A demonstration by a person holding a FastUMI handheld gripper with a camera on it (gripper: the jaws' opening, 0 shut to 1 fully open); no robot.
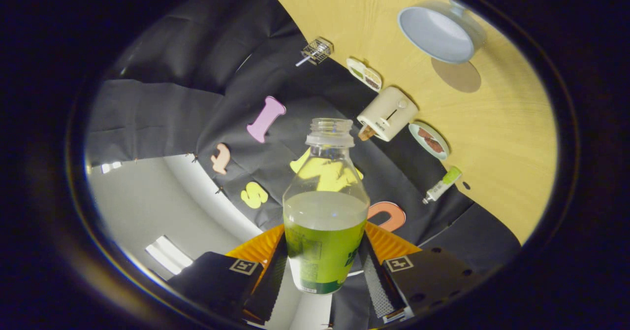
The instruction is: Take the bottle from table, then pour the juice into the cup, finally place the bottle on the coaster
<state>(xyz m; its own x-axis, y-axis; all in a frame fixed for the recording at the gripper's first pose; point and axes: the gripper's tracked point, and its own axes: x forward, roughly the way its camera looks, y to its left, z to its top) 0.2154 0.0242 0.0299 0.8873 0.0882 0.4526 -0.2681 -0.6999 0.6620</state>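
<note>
Bottle (325, 212) clamped upright between hand-held gripper (322, 271) fingers.

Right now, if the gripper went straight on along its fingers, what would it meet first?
Likely the black cloth wall. The gripper is shut on the clear uncapped bottle with a green label, whose mouth points there; depth is unclear.

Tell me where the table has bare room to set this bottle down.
The gripper is shut on the bottle. The table is bare wood beyond the cup and coaster. It is crowded along the wall: wire basket, two dishes, toaster and tube.
</note>
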